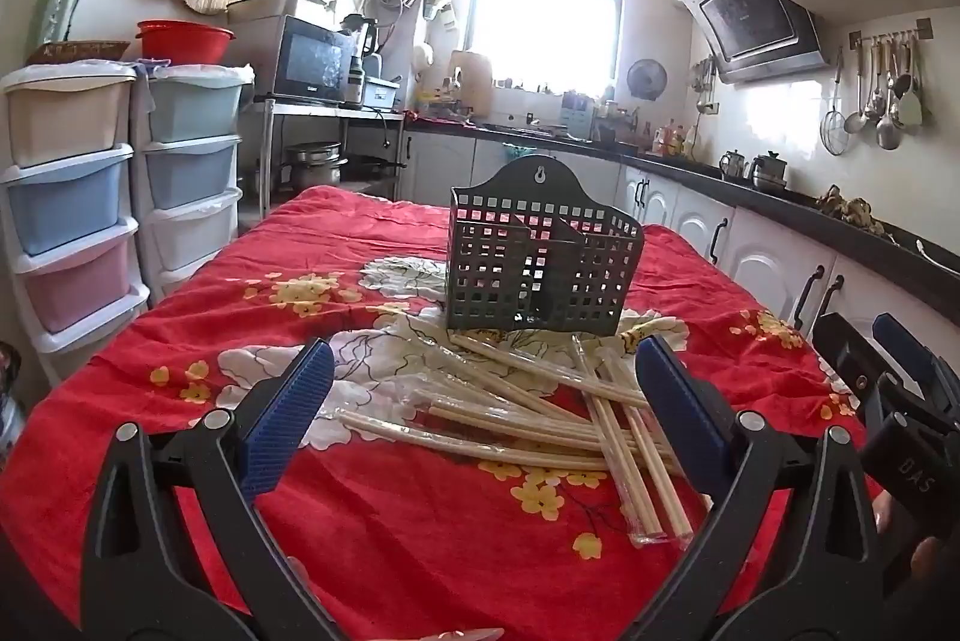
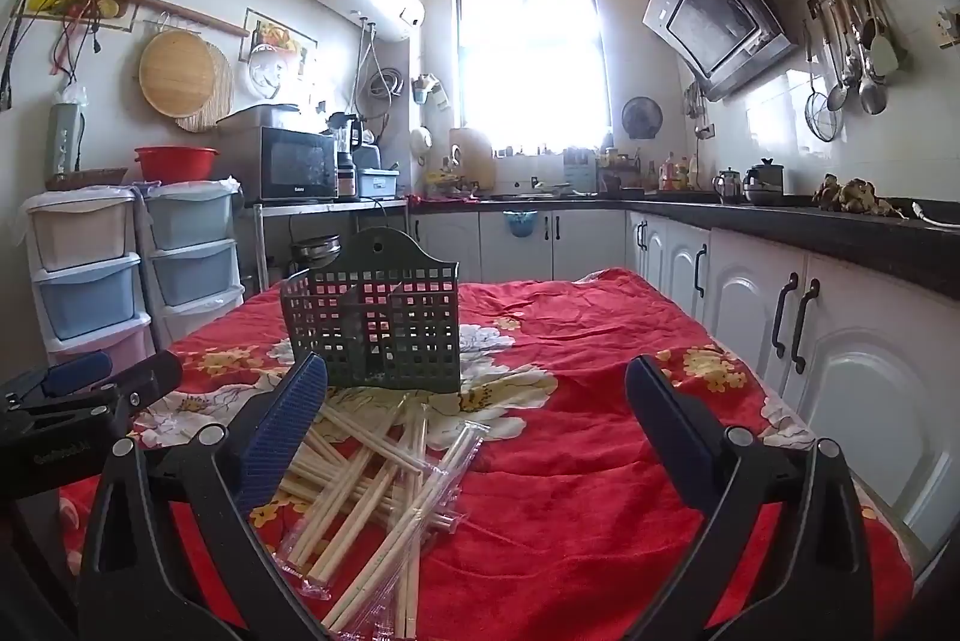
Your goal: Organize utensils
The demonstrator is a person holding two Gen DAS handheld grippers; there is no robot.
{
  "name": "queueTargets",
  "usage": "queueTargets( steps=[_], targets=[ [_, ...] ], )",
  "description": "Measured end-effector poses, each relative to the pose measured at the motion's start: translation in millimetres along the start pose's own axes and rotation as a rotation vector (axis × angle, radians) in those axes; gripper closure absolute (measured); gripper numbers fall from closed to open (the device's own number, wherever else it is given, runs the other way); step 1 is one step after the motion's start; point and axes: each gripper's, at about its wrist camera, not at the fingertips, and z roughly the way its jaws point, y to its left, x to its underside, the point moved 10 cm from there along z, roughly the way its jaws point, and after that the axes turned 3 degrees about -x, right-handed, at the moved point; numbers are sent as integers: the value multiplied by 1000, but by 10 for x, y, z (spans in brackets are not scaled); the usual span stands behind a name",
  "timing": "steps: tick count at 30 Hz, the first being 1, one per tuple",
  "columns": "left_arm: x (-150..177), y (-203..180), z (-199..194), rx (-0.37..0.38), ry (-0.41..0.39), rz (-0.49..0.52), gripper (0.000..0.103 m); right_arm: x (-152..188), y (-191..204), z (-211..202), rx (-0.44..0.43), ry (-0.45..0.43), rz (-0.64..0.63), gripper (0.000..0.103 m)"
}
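Note:
A pile of wooden chopsticks in clear wrappers (image 1: 558, 413) lies on the red floral cloth (image 1: 390, 521), just in front of a dark perforated holder (image 1: 540, 269) that stands upright and looks empty. My left gripper (image 1: 486, 371) is open and empty, hovering short of the pile. My right gripper (image 2: 480, 389) is open and empty; the chopsticks (image 2: 384, 485) lie toward its left finger, and the holder (image 2: 378, 323) stands behind them. The right gripper also shows at the right edge of the left wrist view (image 1: 888, 371).
Stacked plastic drawers (image 1: 72, 197) stand left of the table. White cabinets under a dark counter (image 2: 840, 233) run along the right side. A microwave (image 1: 306, 59) sits on a rack at the back left. The left gripper shows at the left edge (image 2: 78, 389).

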Motion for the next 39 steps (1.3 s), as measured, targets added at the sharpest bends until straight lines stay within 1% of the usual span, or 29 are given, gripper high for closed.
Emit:
queueTargets(
  steps=[6, 13, 29, 39],
  targets=[
    [18, 22, 47, -1, -2, 2, 10, 1, 5, -11, 1, -2, 0, 6],
    [-26, -42, -5, -11, -5, -2, 10, 0, 11, -7, 3, -4, -1, 6],
    [-34, -39, -13, -11, -5, -3, 10, -6, 7, -12, 2, -5, 0, 6],
    [-20, -27, -8, -8, 9, -7, 10, -53, 63, -42, -20, 0, -7, 6]
  ],
)
